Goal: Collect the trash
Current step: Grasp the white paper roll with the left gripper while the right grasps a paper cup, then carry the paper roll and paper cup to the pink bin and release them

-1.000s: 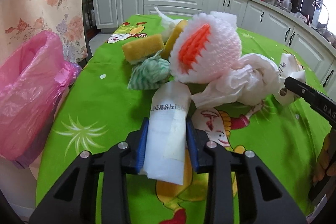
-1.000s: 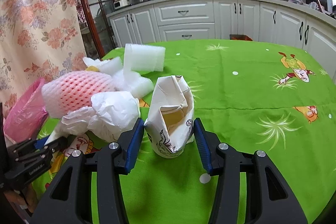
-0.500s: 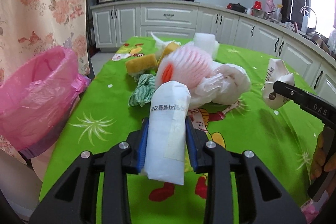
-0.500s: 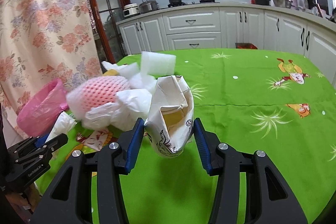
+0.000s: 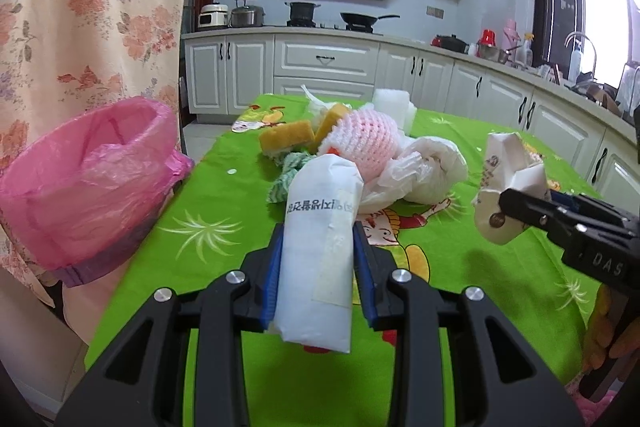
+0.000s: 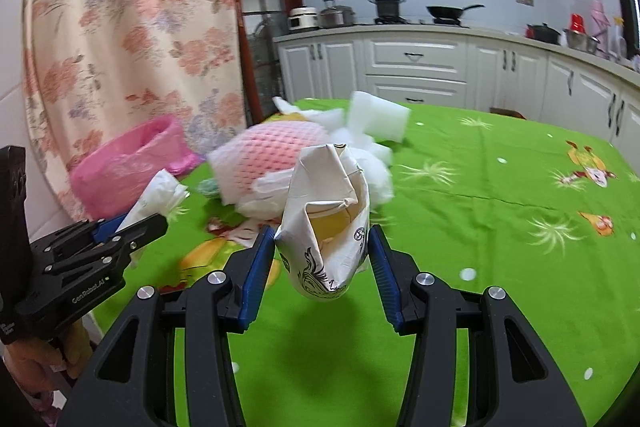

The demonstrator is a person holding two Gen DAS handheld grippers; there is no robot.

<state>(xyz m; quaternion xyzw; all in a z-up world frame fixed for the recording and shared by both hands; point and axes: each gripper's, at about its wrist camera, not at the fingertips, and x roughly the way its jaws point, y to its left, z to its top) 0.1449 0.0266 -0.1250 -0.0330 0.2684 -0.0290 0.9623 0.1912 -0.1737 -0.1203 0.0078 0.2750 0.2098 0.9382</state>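
Note:
My left gripper (image 5: 318, 259) is shut on a white wrapped packet (image 5: 320, 251) with printed text, held above the green tablecloth (image 5: 224, 195). My right gripper (image 6: 322, 255) is shut on a crushed paper cup (image 6: 328, 223), lifted off the table; that cup also shows in the left wrist view (image 5: 506, 187). A pink bin bag (image 5: 80, 183) stands open off the table's left edge and shows in the right wrist view too (image 6: 128, 167). A trash pile lies mid-table: pink foam net (image 5: 368, 143), white plastic bag (image 5: 428, 171), yellow sponge (image 5: 286, 141), green-white cloth (image 5: 288, 175).
A white foam block (image 6: 378, 117) lies behind the pile. A floral curtain (image 5: 88, 11) hangs at the left behind the bin. White kitchen cabinets (image 5: 328, 67) and a counter with pots run along the back and right.
Both grippers have risen from the table with their loads. The paper cup has left the cloth, and the right gripper has swung left toward the pile and the pink bag.

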